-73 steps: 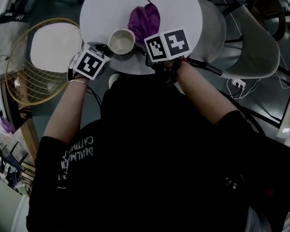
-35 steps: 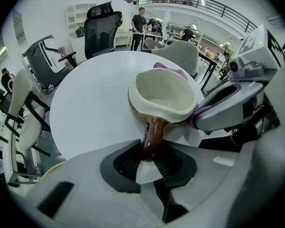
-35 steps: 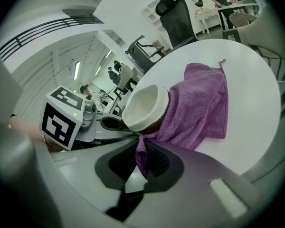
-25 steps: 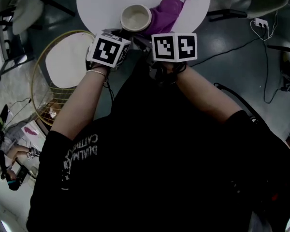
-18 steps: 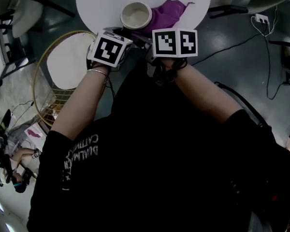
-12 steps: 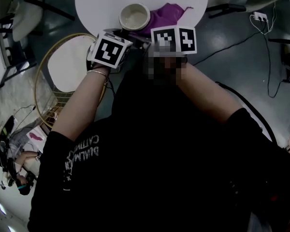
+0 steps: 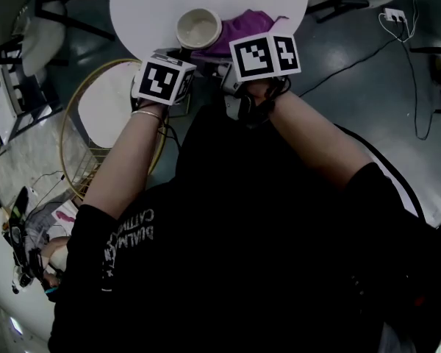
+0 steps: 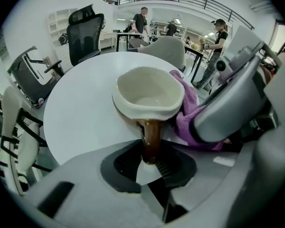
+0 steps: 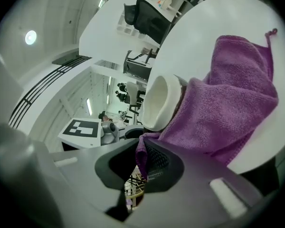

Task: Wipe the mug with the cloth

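A mug [image 7: 198, 28], cream inside and brown outside, is at the near edge of the round white table [image 7: 147, 6]. My left gripper [image 8: 149, 163] is shut on its brown handle [image 8: 152, 139], seen from above the rim [image 8: 149, 91]. A purple cloth [image 9: 228, 103] lies draped against the mug's right side [image 7: 239, 26]. My right gripper [image 9: 140, 167] is shut on a corner of that cloth, just right of the mug [image 9: 159, 103]. The marker cubes [image 7: 164, 79] [image 7: 264, 56] hide both sets of jaws in the head view.
A gold wire stand with a white round top [image 7: 103, 109] sits left of the person, below the table edge. Chairs [image 8: 85, 30] and people [image 8: 142, 18] are beyond the table. Cables [image 7: 397, 28] run over the floor at the right.
The right gripper has risen a little and rolled, keeping the cloth against the mug's side. The left gripper has stayed on the handle. The head view has shifted.
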The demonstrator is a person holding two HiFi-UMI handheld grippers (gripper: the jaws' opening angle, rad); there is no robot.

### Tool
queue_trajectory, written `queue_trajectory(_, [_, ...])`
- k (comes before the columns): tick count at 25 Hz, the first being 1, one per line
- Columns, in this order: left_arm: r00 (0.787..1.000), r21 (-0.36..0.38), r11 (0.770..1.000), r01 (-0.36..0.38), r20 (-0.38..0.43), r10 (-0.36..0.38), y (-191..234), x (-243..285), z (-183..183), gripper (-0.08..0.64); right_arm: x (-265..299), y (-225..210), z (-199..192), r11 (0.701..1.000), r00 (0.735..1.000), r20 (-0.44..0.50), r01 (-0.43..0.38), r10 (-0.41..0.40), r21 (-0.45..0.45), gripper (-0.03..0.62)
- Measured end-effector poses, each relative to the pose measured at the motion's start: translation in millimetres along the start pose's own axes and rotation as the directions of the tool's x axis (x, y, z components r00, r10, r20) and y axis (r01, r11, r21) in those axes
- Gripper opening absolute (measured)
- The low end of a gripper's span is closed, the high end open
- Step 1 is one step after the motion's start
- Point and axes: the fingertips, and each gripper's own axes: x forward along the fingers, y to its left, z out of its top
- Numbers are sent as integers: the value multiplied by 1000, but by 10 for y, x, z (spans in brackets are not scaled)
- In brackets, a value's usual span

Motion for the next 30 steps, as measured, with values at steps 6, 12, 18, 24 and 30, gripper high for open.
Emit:
queue_trajectory(6, [999,-57,998,1,34,1,25,-12,-8,66,-377,-167,30,997,997,80,-5,-1,75,23])
queue_trajectory(12, [995,-102,995,-12,93,21,64,-42,-1,120,-854,-407,231,993,978,195,55,-76,109,23])
queue_trajectory(18, [980,-224,974,42,198,3,60,-125,51,169,-1312,-499,392,991,949,300,66,-98,117,23])
queue_trajectory(24, [943,-323,942,95,332,19,323,-457,14,164,-1474,-166,513,993,935,334,109,-115,37,23])
queue_trajectory(30, [928,-436,892,116,368,60,155,-505,158,158,-1942,37,892,972,943,289,204,-164,-113,23])
